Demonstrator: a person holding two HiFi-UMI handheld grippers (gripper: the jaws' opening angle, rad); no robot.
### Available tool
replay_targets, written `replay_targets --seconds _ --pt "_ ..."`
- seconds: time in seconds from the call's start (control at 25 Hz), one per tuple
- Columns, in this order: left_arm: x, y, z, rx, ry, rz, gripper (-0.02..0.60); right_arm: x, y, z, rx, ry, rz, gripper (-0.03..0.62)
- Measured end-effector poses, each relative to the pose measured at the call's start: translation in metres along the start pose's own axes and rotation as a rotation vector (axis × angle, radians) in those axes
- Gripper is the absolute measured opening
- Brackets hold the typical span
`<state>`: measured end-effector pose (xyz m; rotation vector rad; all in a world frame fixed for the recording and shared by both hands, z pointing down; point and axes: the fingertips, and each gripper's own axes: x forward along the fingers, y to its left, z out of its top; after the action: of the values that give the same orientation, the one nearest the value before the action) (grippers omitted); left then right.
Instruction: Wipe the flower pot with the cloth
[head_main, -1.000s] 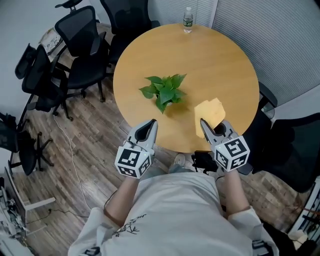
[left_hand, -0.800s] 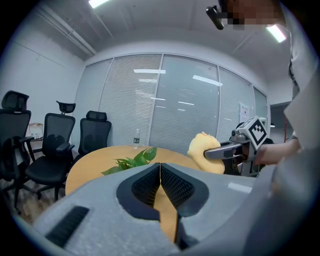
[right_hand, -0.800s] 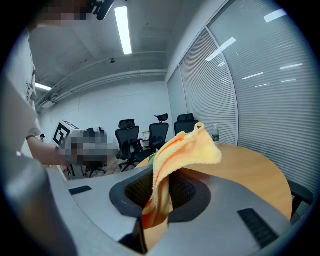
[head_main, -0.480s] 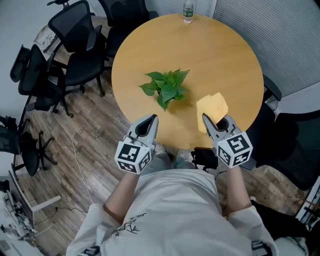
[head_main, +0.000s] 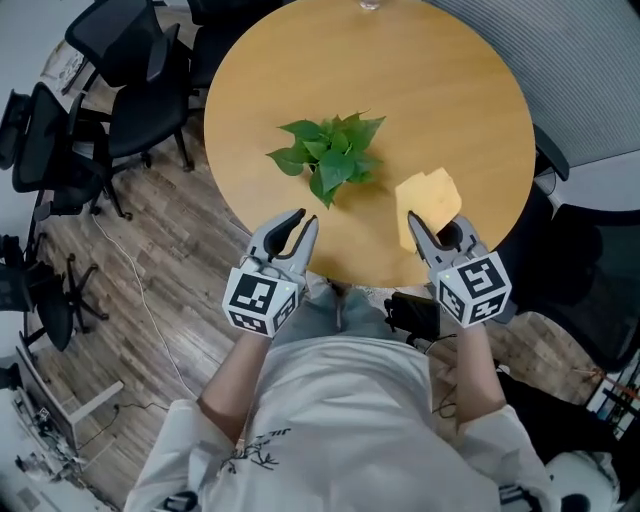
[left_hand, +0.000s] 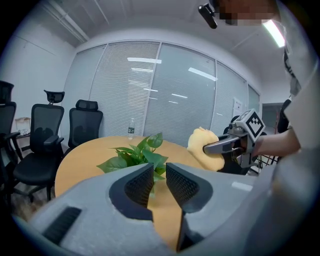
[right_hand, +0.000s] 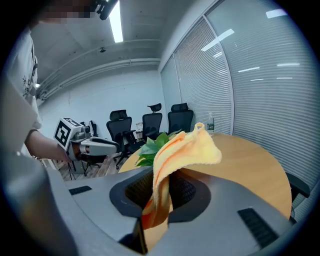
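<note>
The right gripper (head_main: 424, 224) is clamped on a yellow cloth (head_main: 428, 198), held above the near edge of the round table (head_main: 460, 90). The left gripper (head_main: 302, 220) hovers at the same edge. Its 2 jaws have just been opening to a narrow gap, with nothing between them. The plant (head_main: 330, 165) stands toward the near-left edge, its leaves covering the flower pot from above.

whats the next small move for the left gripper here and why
Probably ease the left gripper forward toward the base of the green leafy potted plant to steady it. Its jaws have just been opening, with nothing between them, and it sits short of the plant at the round wooden table's near edge, while the right gripper clamps the yellow cloth.
</note>
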<state>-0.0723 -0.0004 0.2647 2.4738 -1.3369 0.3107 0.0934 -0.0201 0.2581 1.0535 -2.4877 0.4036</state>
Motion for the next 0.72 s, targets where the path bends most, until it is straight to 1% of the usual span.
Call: replay_targets --seconds 0.12,0.24,0.36,0.56,0.72 --pt "0.008 0.006 -0.01 -0.009 0.014 -0.01 0.115 0.009 -0.001 -0.007 0.002 0.023 0.002 0.057" --pt "0.02 0.012 -0.022 -0.018 0.036 -0.025 0.21 0.017 -0.005 -0.014 -0.01 0.041 -0.007 0.057" --pt "0.036 0.018 -0.033 -0.016 0.06 -0.038 0.281 0.029 -0.011 -0.022 -0.023 0.06 -0.014 0.057" --pt "0.063 0.03 -0.056 -0.035 0.095 -0.044 0.357 0.049 -0.021 -0.035 -0.028 0.089 -0.009 0.057" --pt "0.08 0.041 -0.071 -0.051 0.109 -0.052 0.373 0.067 -0.026 -0.041 -0.036 0.101 0.0 0.057"
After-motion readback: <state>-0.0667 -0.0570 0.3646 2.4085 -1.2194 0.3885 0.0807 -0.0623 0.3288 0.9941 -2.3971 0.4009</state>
